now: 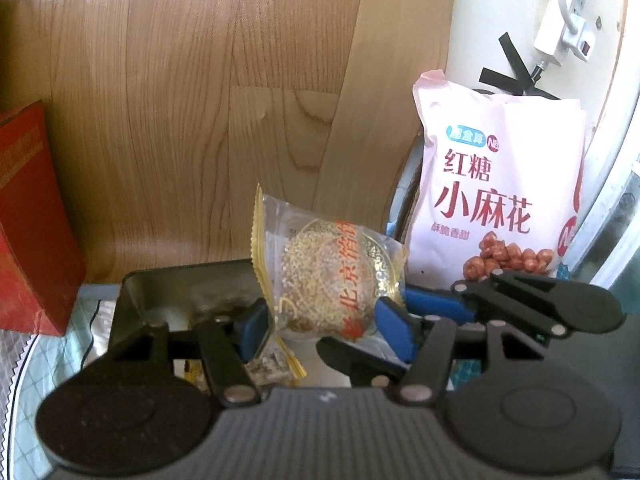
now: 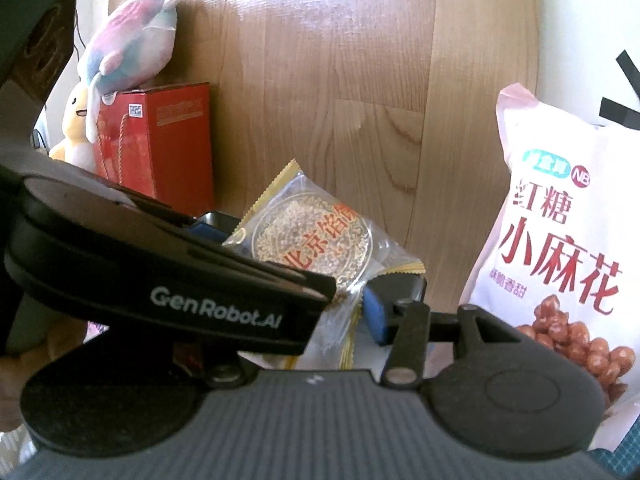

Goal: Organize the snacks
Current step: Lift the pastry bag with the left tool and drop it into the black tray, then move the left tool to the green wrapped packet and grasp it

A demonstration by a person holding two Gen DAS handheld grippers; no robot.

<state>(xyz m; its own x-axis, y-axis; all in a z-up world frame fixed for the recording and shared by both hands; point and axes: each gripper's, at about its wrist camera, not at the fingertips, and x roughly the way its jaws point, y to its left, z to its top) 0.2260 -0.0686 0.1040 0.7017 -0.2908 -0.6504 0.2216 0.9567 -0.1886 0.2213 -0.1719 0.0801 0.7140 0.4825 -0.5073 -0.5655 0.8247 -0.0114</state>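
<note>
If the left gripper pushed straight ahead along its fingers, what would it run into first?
The left gripper is already shut on the sesame cake packet. Beyond that, probably the wood-grain wall panel; the pink snack bag stands off to the right. Depth is unclear.

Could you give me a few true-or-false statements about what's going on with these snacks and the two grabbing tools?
1. The left gripper holds a clear-wrapped round sesame cake between its blue pads. True.
2. The pink snack bag lies flat on the table. False: it stands upright, to the right of the cake.
3. A red box stands at the left, against the wood-grain wall. True.
4. The plush toy sits inside the dark metal tray. False: it rests on top of the red box.
5. The right gripper is far from the cake. False: it is right beside the cake's wrapper, though its grip cannot be made out.
</note>
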